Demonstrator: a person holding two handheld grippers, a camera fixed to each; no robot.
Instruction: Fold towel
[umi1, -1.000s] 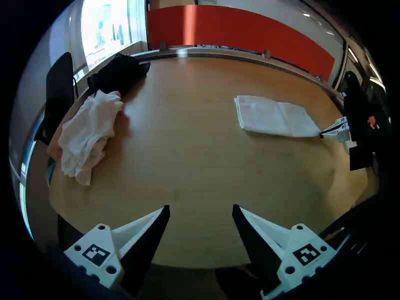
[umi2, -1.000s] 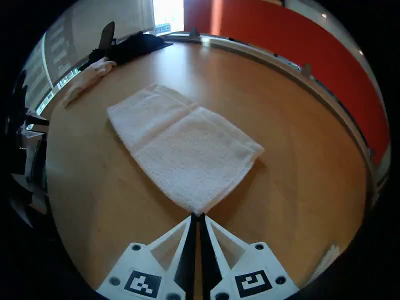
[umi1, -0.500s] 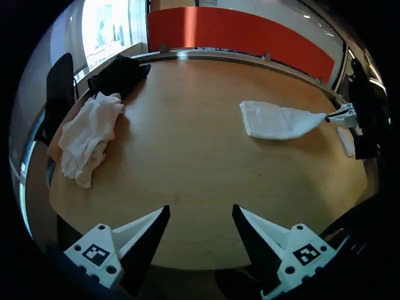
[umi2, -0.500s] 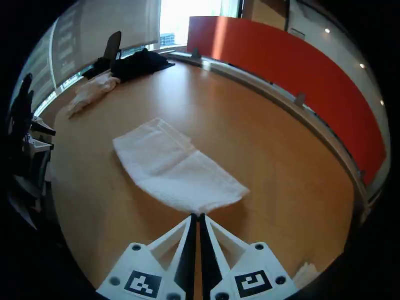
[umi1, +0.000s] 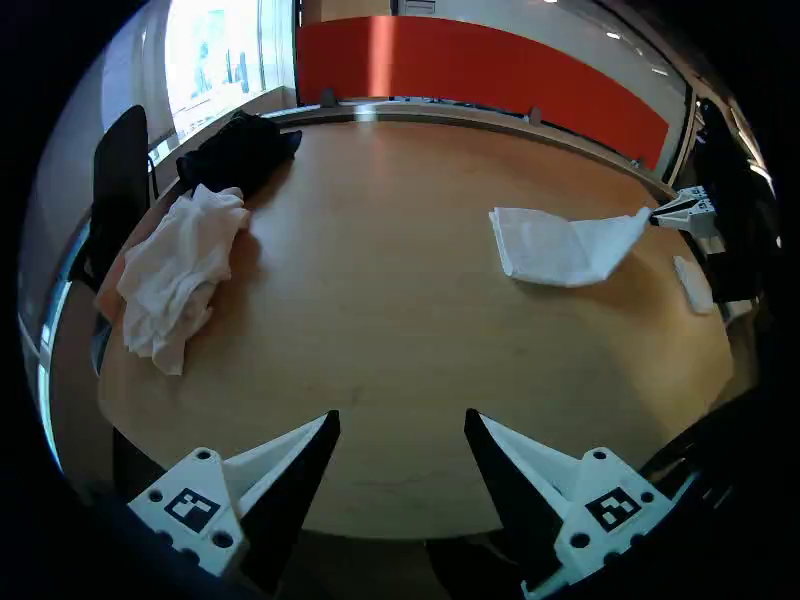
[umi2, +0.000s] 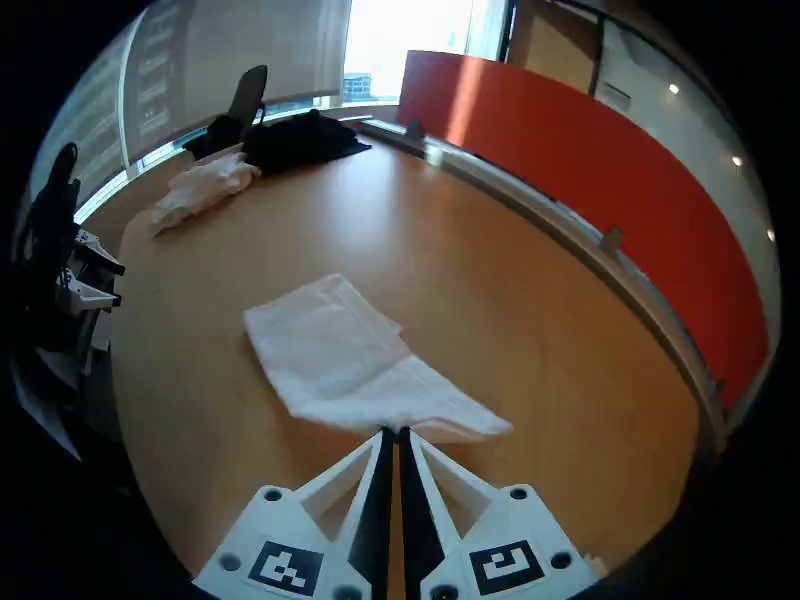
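A white folded towel lies on the round wooden table, with its near corner lifted off the surface. My right gripper is shut on that corner, and the cloth slopes down from it to the tabletop. In the left gripper view the same towel sits at the right side of the table, its right end raised by the right gripper. My left gripper hovers open over the table's near edge, far from the towel, with nothing between its fingers.
A crumpled heap of white cloth and a black garment lie at the table's left edge. A small white cloth rests near the right edge. A dark chair stands at the left; a red wall panel runs behind.
My right gripper has risen and pulled back with the towel's corner, lifting that end off the table. The left gripper has stayed still and open.
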